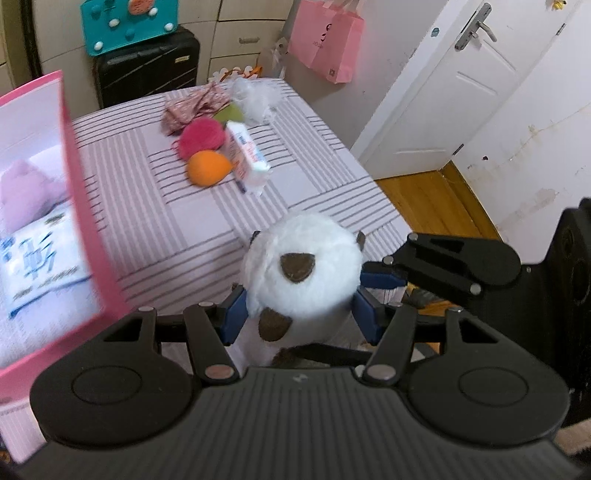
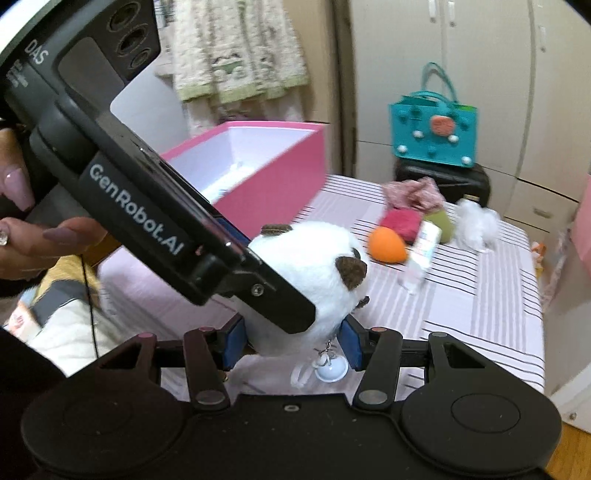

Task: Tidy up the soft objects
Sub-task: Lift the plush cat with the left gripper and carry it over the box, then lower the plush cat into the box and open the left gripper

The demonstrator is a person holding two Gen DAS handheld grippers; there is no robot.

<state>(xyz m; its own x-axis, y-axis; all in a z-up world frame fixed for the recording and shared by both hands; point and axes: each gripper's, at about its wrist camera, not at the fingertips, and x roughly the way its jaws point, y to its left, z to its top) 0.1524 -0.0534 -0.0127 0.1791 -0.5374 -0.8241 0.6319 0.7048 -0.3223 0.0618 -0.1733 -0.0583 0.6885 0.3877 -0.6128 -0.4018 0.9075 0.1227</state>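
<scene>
A white plush ball with brown patches (image 1: 301, 275) is held above the striped bedspread (image 1: 159, 206). My left gripper (image 1: 299, 314) is shut on its lower part. My right gripper (image 2: 291, 345) is also shut on the plush (image 2: 317, 273), from the other side; one of its fingers (image 1: 380, 277) shows in the left wrist view. The left gripper's body (image 2: 155, 206) crosses the right wrist view. A pink box (image 1: 48, 221) stands open at the left, with a lilac soft item and a tissue pack inside. It also shows in the right wrist view (image 2: 273, 166).
On the bed lie an orange ball (image 1: 208, 168), a pink pompom (image 1: 201, 136), a green ball (image 1: 231, 112), a tissue pack (image 1: 247, 157), patterned cloth (image 1: 192, 107) and white fluff (image 1: 255, 98). A teal bag (image 1: 127, 22) sits on a black suitcase (image 1: 147, 66). A white door (image 1: 454, 92) is at the right.
</scene>
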